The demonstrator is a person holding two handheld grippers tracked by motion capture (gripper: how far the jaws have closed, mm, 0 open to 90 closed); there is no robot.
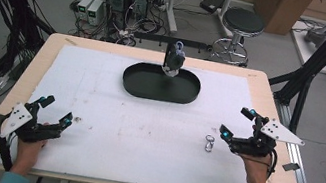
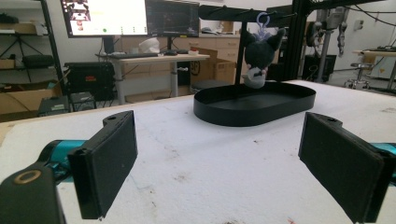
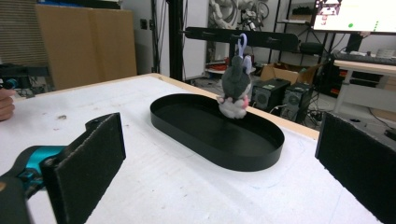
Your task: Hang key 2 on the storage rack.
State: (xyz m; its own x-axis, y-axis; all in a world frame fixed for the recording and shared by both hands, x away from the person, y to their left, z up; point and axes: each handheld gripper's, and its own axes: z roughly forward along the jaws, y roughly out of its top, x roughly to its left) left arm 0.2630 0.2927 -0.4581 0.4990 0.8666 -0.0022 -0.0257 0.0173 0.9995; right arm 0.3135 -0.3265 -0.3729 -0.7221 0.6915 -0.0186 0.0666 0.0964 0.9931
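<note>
plush (image 1: 174,59) hangs by its loop from rack (image 1: 180,42), above far rim of tray (image 1: 137,85); untouched. left gripper (image 1: 54,112) and right gripper (image 1: 237,122) rest near counter (image 1: 141,143) front, well apart, fingers wide, empty. all work left, likely.

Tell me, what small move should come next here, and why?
Probably the right gripper should slide toward the small metal clip lying beside it. Its jaws stand open and empty, and the clip is the nearest loose thing on the white mat.
</note>
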